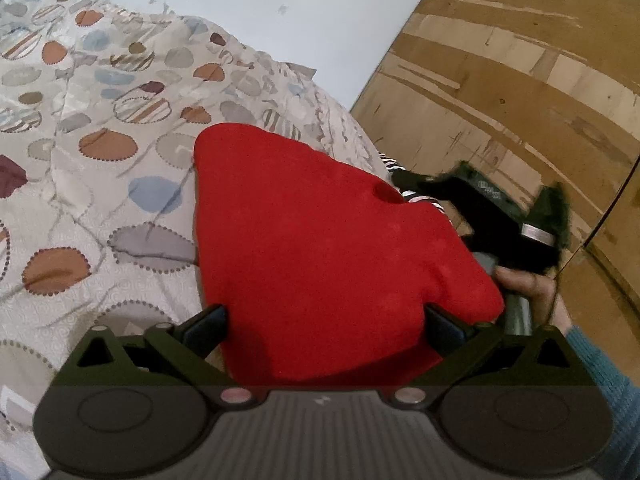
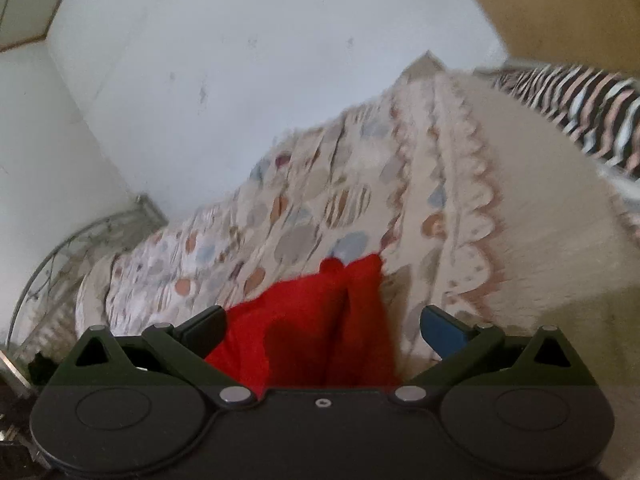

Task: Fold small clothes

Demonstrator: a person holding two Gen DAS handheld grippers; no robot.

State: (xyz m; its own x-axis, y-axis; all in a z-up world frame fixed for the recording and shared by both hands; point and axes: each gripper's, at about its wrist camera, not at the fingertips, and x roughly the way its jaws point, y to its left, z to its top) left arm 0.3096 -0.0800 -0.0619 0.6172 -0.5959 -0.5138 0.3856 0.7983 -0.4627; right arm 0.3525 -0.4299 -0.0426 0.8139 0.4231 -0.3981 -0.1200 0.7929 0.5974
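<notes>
A patterned bedspread (image 1: pixel 100 128) covers the bed — pale wall (image 1: pixel 260 8) behind, wooden panel (image 1: pixel 520 80) beside it

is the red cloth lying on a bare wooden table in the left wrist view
No, the red cloth lies over a patterned bedspread, between the open left gripper fingers.

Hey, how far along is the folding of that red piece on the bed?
Done: the red garment already looks doubled over into a compact shape. In hand: it lies between the open fingers of the left gripper and the right gripper, over the patterned bedspread; neither visibly pinches it. Left: probably a final fold, then the striped garment.
</notes>
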